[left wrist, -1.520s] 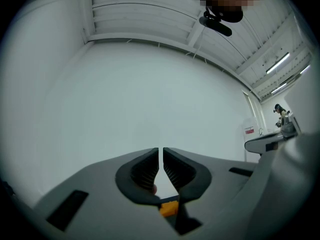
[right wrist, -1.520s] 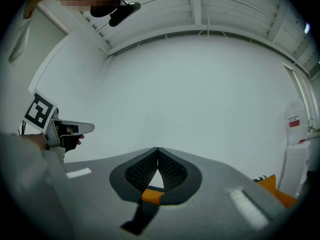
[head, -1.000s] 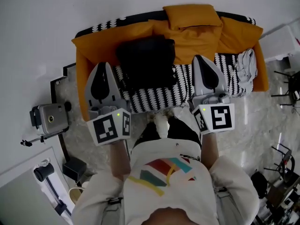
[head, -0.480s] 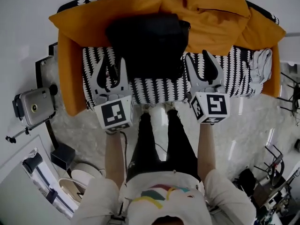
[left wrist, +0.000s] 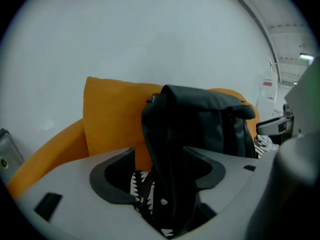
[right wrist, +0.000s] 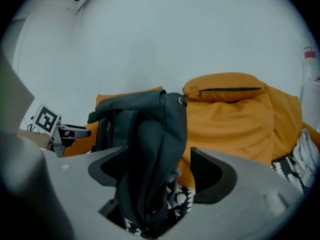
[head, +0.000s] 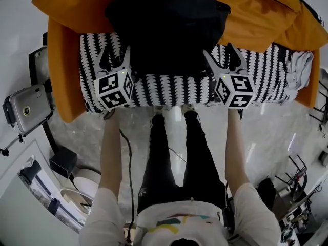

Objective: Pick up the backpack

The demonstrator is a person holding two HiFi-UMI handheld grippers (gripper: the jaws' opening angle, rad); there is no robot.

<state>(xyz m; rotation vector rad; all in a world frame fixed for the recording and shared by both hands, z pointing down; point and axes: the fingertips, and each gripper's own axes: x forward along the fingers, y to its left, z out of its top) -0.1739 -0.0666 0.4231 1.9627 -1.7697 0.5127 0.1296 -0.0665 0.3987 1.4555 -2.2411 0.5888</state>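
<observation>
Head view alone: we see the black backpack [head: 164,29] on the sofa [head: 169,88] at top centre. The left gripper [head: 115,56] is at its lower-left corner and the right gripper [head: 222,55] at its lower-right corner.
Gripper views alone: we see the backpack rising in front of orange cushions [right wrist: 235,114] and a pale wall [left wrist: 150,34].
Left jaws: opening, wide apart. One side of the backpack stands between them, with a gap at frame left.
Right jaws: opening, wide apart. The other side stands between them, with a gap at frame right.
Arms: both forearms [head: 110,147] reach straight up the frame, roughly parallel.
Open room: the sofa's patterned cover lies bare outward of each gripper. An orange armrest [head: 64,76] bounds the left, and a grey cloth [head: 300,68] lies far right.
</observation>
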